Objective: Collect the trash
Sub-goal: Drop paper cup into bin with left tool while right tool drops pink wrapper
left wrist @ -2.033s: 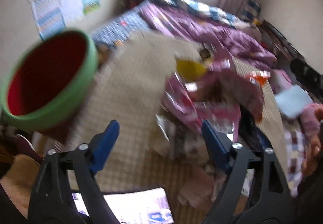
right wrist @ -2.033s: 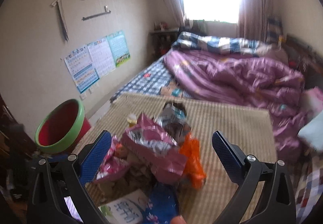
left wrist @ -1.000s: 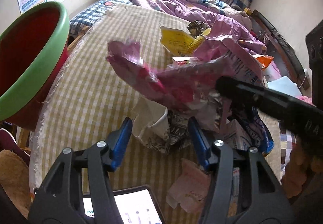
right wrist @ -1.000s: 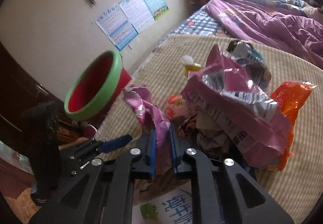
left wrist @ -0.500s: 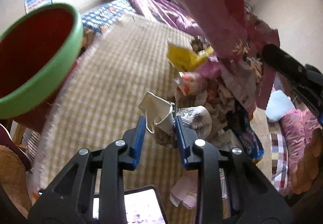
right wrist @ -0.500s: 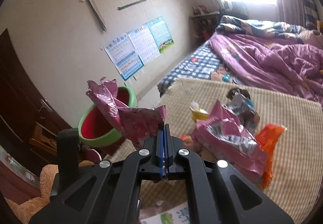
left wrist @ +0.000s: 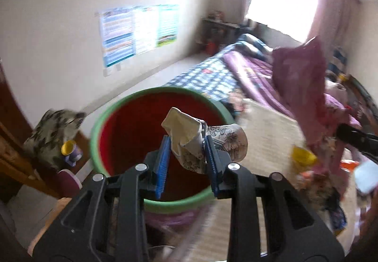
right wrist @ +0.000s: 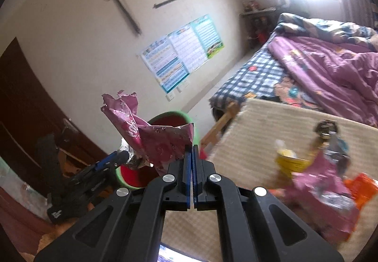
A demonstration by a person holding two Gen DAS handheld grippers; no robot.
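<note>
now left gripper [left wrist: 186,146] clamps a crumpled cup [left wrist: 200,141] above the bin [left wrist: 104,120]; right gripper [right wrist: 191,151] pinches a pink wrapper [right wrist: 151,136].

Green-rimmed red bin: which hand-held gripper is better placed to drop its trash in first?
Left. The left hand-held gripper holds the crumpled white patterned paper right in front of the green-rimmed red bin opening. The right hand-held gripper, shut on the torn pink wrapper, looks farther back.

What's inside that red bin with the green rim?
The bin's visible red inner wall looks bare. Its bottom is hidden by the left gripper and the crumpled paper cup clamped over the opening, so whether trash lies there cannot be told.
</note>
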